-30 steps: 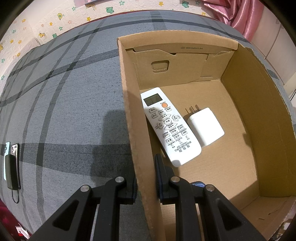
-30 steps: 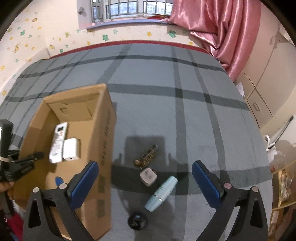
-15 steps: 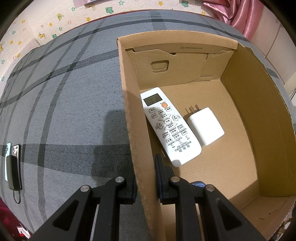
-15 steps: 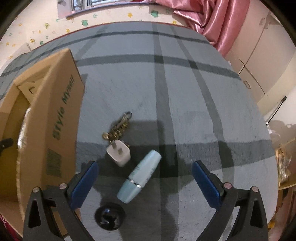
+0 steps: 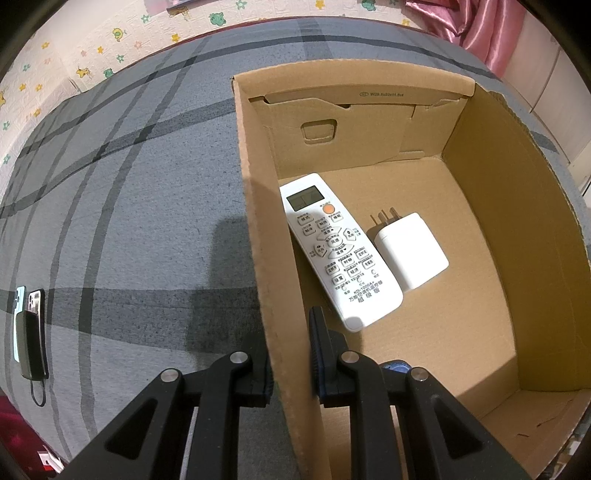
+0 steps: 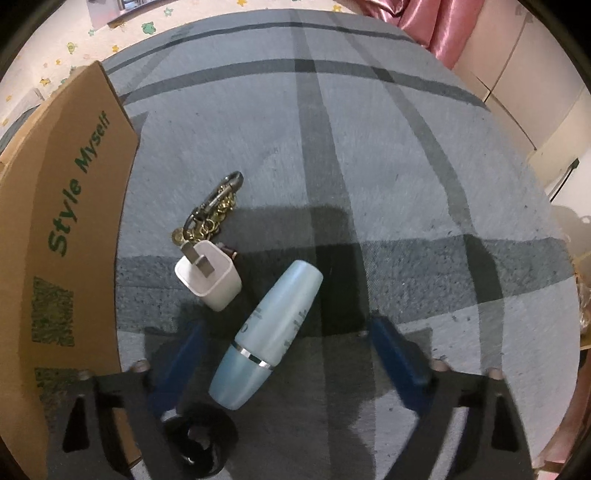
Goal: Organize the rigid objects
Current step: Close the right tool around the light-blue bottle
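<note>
A grey fabric surface crossed by darker grey stripes [image 6: 388,155] carries everything; whether it is a bed or a floor covering cannot be told. Behind it stands a pale wall with small star and animal stickers [image 5: 110,48], and a pink satin curtain [image 6: 417,22] hangs at the far right.

The open brown cardboard box [image 5: 517,192], printed "Style Myself" in green on its outer side, is the landmark. The left gripper [image 5: 290,354] is clamped on the box's left wall, one finger outside and one inside, the fingers nearly together with only the cardboard between them. The right gripper [image 6: 288,354] hovers low to the right of the box with its blue-padded fingers [image 6: 399,350] spread wide, grasping nothing; the fingers flank a pale blue cylindrical bottle with a silver band [image 6: 267,336] lying on its side.

Inside the box lie two things: one white remote control with an orange button [image 5: 338,251] near the left wall, and one large white plug adapter [image 5: 410,251] just beside it on the right.

Outside the box, to its right, are four things: the bottle, one small white plug charger [image 6: 208,277] close to its left, one gold-and-grey key chain with a clasp [image 6: 212,210] beyond the charger, and one black round object [image 6: 199,439] nearest the camera, blurred.

Well to the left of the box lie two phones [image 5: 29,325] side by side.
</note>
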Motion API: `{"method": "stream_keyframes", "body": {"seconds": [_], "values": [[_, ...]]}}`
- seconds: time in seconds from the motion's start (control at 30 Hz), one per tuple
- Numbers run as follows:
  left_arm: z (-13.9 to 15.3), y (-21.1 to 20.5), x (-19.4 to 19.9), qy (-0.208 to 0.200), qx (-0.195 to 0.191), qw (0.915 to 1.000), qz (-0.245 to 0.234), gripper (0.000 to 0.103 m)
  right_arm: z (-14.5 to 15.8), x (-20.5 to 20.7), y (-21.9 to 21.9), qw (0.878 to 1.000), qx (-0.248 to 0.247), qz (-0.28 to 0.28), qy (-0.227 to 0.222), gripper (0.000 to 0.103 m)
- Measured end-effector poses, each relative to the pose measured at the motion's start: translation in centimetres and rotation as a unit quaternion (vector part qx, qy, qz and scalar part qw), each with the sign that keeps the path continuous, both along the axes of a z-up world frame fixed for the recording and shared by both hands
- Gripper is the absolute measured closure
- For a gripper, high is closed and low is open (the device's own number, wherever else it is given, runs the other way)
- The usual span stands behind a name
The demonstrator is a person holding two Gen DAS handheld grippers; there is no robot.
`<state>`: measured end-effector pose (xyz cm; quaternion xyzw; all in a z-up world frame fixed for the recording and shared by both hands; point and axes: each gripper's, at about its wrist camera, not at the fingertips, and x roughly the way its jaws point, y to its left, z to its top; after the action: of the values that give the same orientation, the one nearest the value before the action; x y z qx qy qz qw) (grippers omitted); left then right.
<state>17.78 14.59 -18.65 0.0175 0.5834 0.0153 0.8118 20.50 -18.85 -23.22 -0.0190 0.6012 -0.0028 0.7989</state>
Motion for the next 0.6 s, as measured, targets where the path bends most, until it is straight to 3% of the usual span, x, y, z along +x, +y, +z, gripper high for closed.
{"method": "stream_keyframes", "body": {"seconds": [0.1, 0.17, 0.23, 0.6], "values": [[0.0, 0.0, 0.1, 0.002, 0.0, 1.0, 0.001, 0.085, -0.3, 0.0, -0.1, 1.0, 0.009, 0.0, 0.005, 0.033], [0.0, 0.0, 0.2, 0.003, 0.001, 1.0, 0.001, 0.085, -0.2, 0.0, -0.3, 1.0, 0.015, 0.0, 0.003, 0.063], [0.1, -0.1, 0.3, 0.005, 0.002, 1.0, 0.001, 0.086, -0.2, 0.2, -0.9, 1.0, 0.013, 0.001, 0.002, 0.074], [0.1, 0.0, 0.6, 0.01, -0.002, 0.9999, 0.007, 0.086, 1.4, -0.8, -0.7, 1.0, 0.016, 0.015, -0.01, 0.077]]}}
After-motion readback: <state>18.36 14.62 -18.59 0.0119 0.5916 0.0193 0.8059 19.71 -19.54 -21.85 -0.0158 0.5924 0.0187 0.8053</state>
